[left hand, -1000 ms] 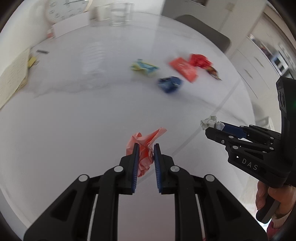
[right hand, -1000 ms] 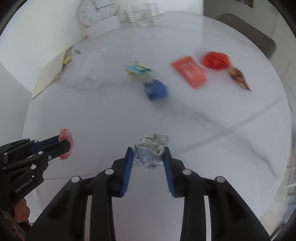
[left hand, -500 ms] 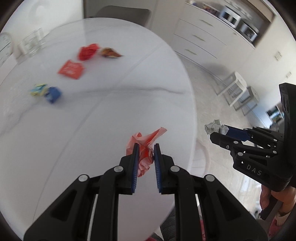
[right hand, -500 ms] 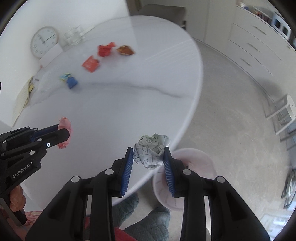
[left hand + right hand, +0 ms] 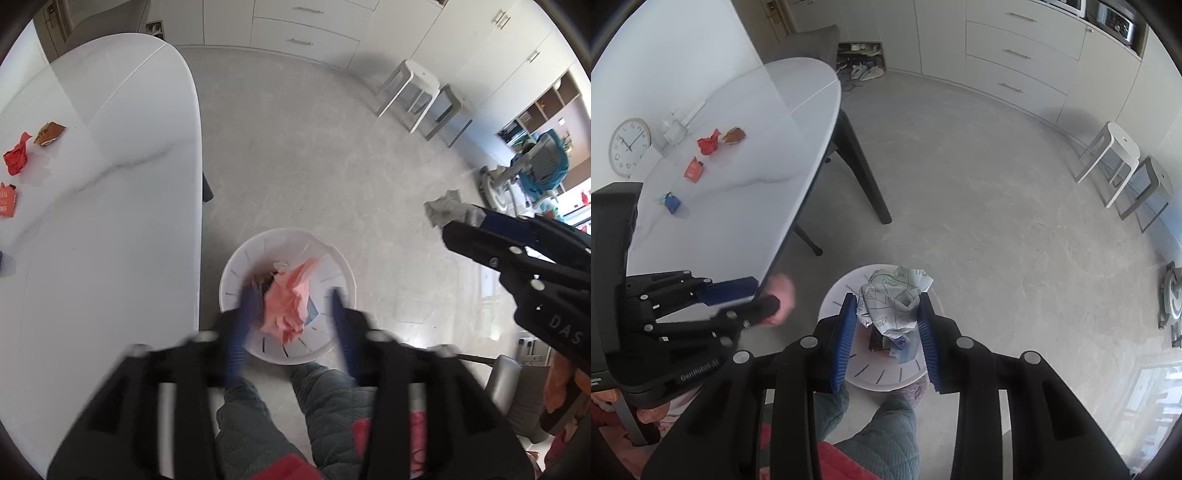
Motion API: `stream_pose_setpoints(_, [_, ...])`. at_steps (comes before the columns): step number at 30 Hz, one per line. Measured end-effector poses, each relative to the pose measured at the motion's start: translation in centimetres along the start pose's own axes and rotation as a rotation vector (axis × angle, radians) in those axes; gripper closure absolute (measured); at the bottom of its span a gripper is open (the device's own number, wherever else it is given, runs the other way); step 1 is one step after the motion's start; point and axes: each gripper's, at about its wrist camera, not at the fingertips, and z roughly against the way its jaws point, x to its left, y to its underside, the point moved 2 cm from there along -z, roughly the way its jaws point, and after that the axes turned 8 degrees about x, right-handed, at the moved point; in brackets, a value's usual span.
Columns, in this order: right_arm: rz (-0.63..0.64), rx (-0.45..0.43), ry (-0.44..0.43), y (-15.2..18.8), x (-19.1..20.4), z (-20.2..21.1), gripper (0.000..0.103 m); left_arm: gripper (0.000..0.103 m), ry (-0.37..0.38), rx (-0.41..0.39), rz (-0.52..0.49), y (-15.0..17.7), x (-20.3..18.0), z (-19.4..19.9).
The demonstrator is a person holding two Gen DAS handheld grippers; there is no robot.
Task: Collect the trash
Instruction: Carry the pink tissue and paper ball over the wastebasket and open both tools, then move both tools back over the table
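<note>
Soft, even daylight fills both fisheye views, with dark vignetted corners and strongly bowed edges. The left gripper point(image 5: 291, 317) is smeared by motion blur in its own view, and the pink paper point(image 5: 290, 301) between its fingers is slightly soft. The white table point(image 5: 738, 166) shows a pale sheen. The right wrist view is sharp, with faint shadows under the stools point(image 5: 1123, 166).
</note>
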Motion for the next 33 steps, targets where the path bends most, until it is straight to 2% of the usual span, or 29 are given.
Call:
stream_pose_setpoints(3, [0.001,0.000,-0.011,-0.1,-0.5,-0.2,0.068,0.026,-0.019,-0.038,0.005,-0.2,-0.4,0.7])
stream_pose_setpoints(6, [0.015,0.004,-0.025,-0.2,-0.5,-0.5,0.068,0.020,-0.043,-0.064,0.028,-0.3,0.3,1.5])
stream_pose_setpoints(12, [0.063,0.016,-0.050,-0.6,1.1,-1.3,0.067,0.015,-0.104,-0.081,0.112,0.3,3.5,3.0])
stream_pose_setpoints(16, [0.105,0.034,-0.050,-0.4,2.7,-2.1,0.065,0.013,-0.119,-0.098,0.159,1.2,5.3,4.0])
stream_pose_setpoints(17, [0.111,0.042,-0.052,-0.4,3.1,-2.3,0.063,0.013,-0.123,-0.102,0.168,1.4,5.7,4.1])
stream_pose_setpoints(18, [0.116,0.056,-0.047,-0.3,3.4,-2.6,0.049,0.013,-0.125,-0.105,0.177,1.9,6.2,4.5])
stream_pose_setpoints(19, [0.112,0.067,-0.021,-0.3,3.8,-3.0,0.026,0.012,-0.127,-0.106,0.183,1.8,6.4,4.6])
stream_pose_setpoints(21, [0.097,0.060,0.031,-0.3,4.2,-3.2,0.003,0.010,-0.135,-0.110,0.197,2.2,7.3,5.1])
stream_pose_setpoints(25, [0.079,0.110,0.012,-0.7,5.1,-4.1,0.002,0.008,-0.148,-0.124,0.218,2.5,8.3,5.5])
stream_pose_setpoints(33, [0.091,0.120,0.021,-1.2,7.4,-4.6,0.002,0.008,-0.163,-0.137,0.292,4.4,12.3,7.4])
